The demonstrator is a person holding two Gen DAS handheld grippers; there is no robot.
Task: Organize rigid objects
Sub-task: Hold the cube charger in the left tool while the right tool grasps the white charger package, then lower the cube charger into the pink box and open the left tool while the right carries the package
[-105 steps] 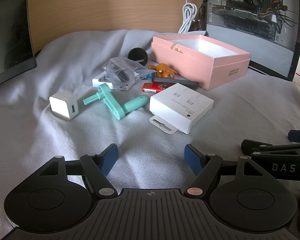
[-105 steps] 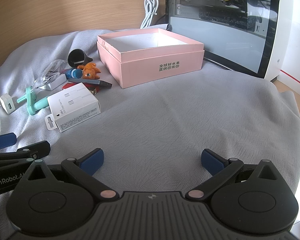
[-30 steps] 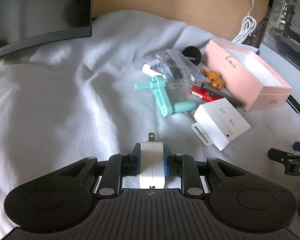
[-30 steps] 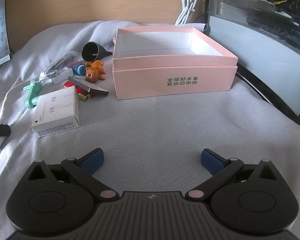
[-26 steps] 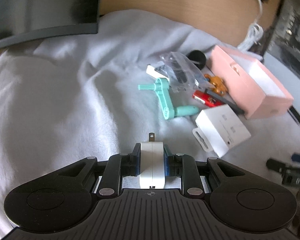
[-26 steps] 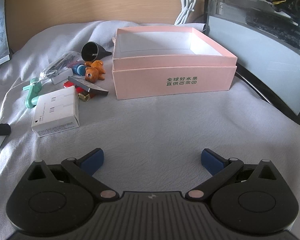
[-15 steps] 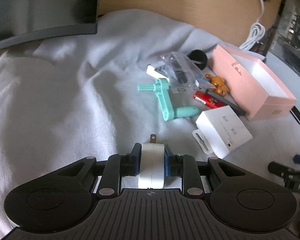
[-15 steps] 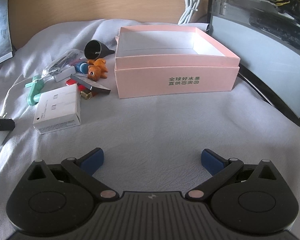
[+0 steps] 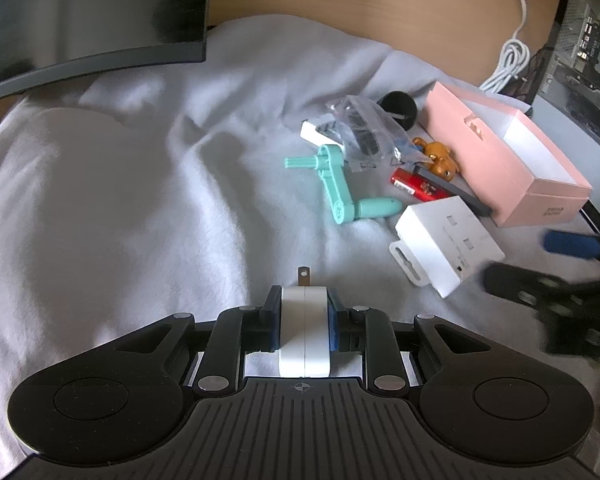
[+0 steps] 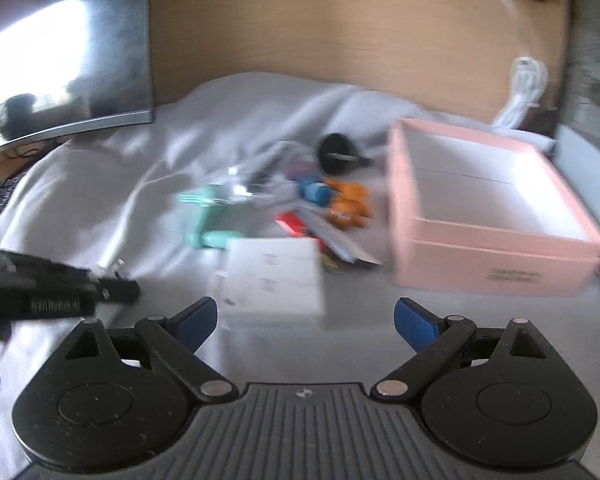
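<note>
White glossy plastic, rounded at the corners: that is the wall charger, clamped between the blue pads of the left claw, with a metal prong pointing forward over the cloth. A wrinkled, soft pale grey sheet covers the bench under everything.

Beyond the charger lies the pile. A mint-green plastic crank handle rests flat, its smooth cylindrical grip toward a white cardboard box with a hang tab. Near these sit a red lighter, a crinkled clear plastic bag with dark parts inside, a small orange bear figure, and a black funnel. A rigid pink cardboard box, lidless and white inside, stands to the right of the pile.

Right claw is spread wide apart and holds nothing; its blue-tipped fingers hover just before the white cardboard box, though this view is blurred. A dark curved monitor stands at the far left, and a coiled white cable hangs against the wooden panel.
</note>
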